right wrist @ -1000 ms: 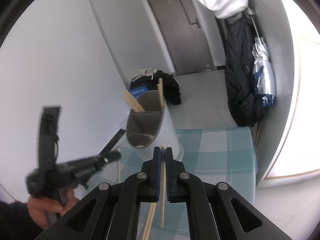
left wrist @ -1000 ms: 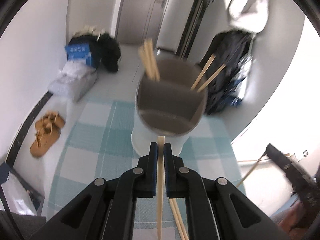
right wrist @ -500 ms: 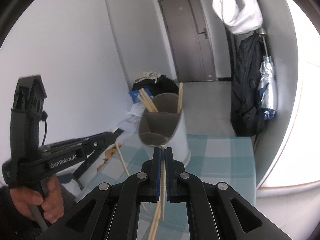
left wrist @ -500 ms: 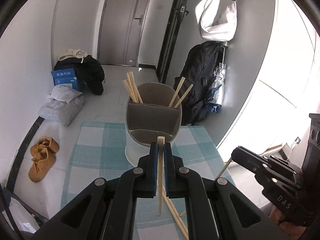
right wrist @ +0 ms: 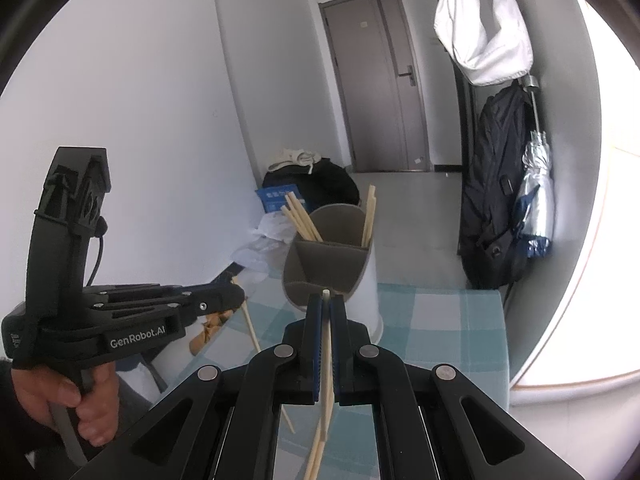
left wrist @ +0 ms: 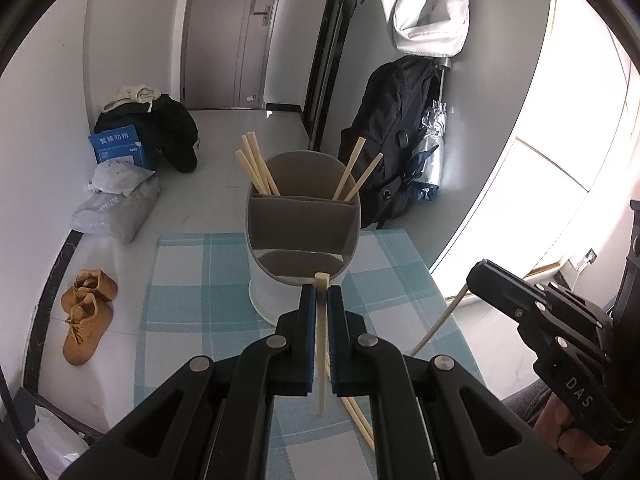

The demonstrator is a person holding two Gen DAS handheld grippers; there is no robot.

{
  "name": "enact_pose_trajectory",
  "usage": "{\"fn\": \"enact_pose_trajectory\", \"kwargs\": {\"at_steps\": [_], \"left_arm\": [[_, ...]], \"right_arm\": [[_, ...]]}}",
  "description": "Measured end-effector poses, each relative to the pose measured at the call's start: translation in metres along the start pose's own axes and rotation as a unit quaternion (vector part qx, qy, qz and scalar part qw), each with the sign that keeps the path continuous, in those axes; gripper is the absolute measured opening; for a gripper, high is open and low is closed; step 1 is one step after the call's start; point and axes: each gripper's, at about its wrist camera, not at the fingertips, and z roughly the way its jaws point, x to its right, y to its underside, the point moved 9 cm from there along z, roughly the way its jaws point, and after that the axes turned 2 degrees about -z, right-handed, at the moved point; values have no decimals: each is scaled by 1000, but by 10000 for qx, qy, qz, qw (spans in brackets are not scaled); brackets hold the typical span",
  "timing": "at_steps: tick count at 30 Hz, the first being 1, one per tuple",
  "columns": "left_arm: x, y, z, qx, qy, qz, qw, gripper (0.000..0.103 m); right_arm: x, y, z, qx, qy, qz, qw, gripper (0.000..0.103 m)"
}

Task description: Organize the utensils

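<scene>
Both grippers loaded right now. Left gripper [left wrist: 319,300] pinching one chopstick [left wrist: 321,340] between fingers pressed nearly together, stick running near-vertical with its top end poking just past the tips. Right gripper [right wrist: 326,312] same deal, fingers clamped on its own chopstick [right wrist: 326,344].

Compared with a second ago: pulled back a bit from the grey divided holder [left wrist: 304,216] in the left wrist view. It filled the middle of the frame then, looks smaller and sits at 12 o'clock of the fingertips now. Right gripper also further into that view, down at 4 o'clock. Grip unchanged on either side.

Holder standing on the blue checked surface [left wrist: 192,276], with three sticks in its back-left compartment at 11 o'clock and two in the back-right at 1 o'clock. Front compartment looks empty. A couple more loose sticks [left wrist: 360,420] lying on the cloth under the left fingers.

Probably lining up both drops, so still mid-task with a few sticks to go.
</scene>
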Motion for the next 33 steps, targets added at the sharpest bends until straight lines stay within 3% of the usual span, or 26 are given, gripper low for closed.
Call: {"fn": "enact_pose_trajectory", "kwargs": {"at_steps": [7,15,17,20,22,24,29,33], "left_arm": [[-3,-12,5,-338,138,-61,9993,0],[2,-38,-6,-296,306,86,9991,0],[-2,-37,-5,-354,462,-19,9983,0],[-28,-29,3,-445,417,-390,9974,0],[-57,-15,18,-664,100,-680,9954,9],[-86,0,30,-864,-204,-1011,9909,33],[-157,40,61,-1269,-974,-1650,9732,37],[-171,55,89,-1626,-1038,-1895,9628,49]], "right_arm": [[-1,-15,10,-41,-78,7,10000,3],[0,-39,21,7,-179,-4,9998,3],[4,-39,26,-36,-204,76,9998,3],[8,-34,27,-49,-240,147,9996,3],[11,-29,28,-83,-255,172,9995,3],[16,-24,28,-114,-261,218,9994,3],[24,-14,27,-134,-293,389,9987,3],[32,-12,25,-81,-321,543,9980,3]]}}
